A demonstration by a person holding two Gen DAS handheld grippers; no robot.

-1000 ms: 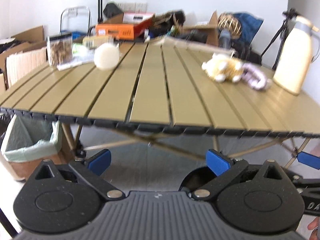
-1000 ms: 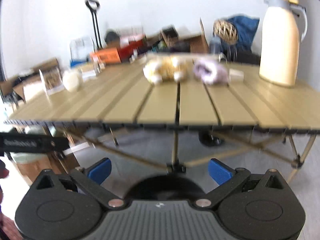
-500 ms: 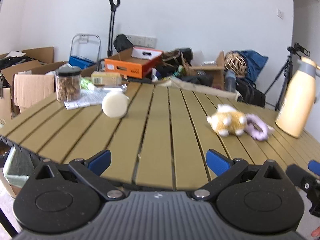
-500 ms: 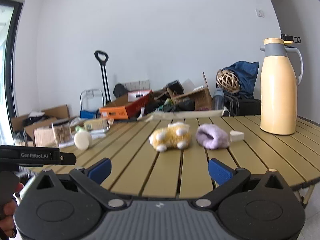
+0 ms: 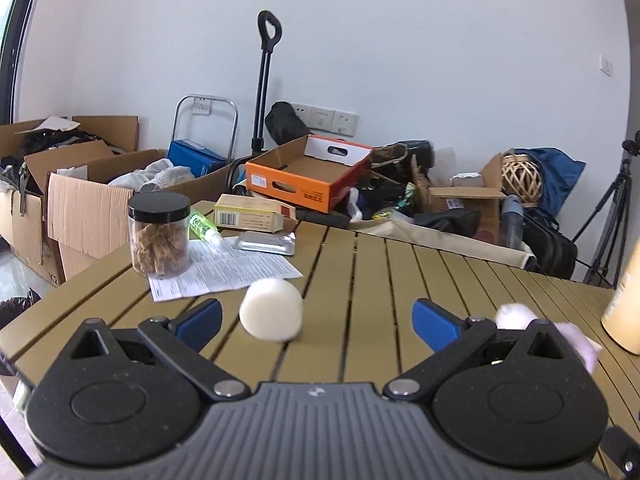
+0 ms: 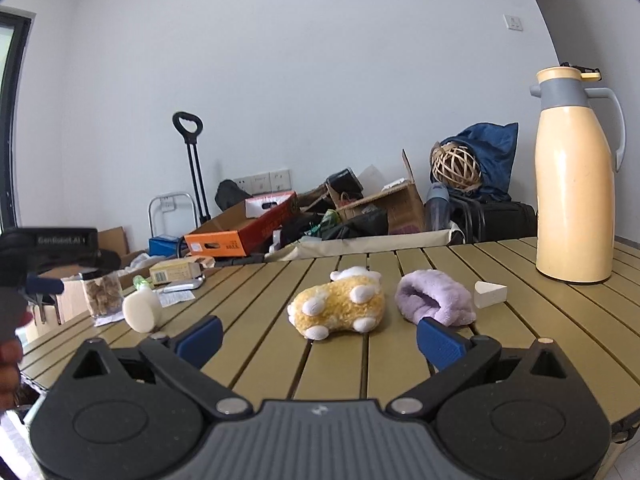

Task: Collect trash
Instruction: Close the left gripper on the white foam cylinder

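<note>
A white foam lump (image 5: 272,314) lies on the olive slatted table (image 5: 372,280), just ahead of my left gripper (image 5: 318,320) and between its open blue fingertips (image 5: 200,318), untouched. Behind the lump are a printed paper sheet (image 5: 224,268), a foil blister pack (image 5: 266,242), a green tube (image 5: 202,226) and a small carton (image 5: 250,218). My right gripper (image 6: 319,341) is open and empty, low over the table's near edge. Ahead of it lie a yellow plush toy (image 6: 340,308), a purple plush piece (image 6: 434,302) and a white wedge (image 6: 490,294). The foam lump (image 6: 140,310) shows at its left.
A black-lidded jar (image 5: 159,236) stands on the paper's left corner. A tall cream thermos (image 6: 576,204) stands at the right. My left gripper (image 6: 48,248) and a hand (image 6: 8,356) show at the right view's left edge. Cardboard boxes (image 5: 80,200) and clutter fill the floor behind.
Both grippers have risen from below the table's edge to above its top and moved forward. The left one has closed in on the foam lump. The lined bin is out of view.
</note>
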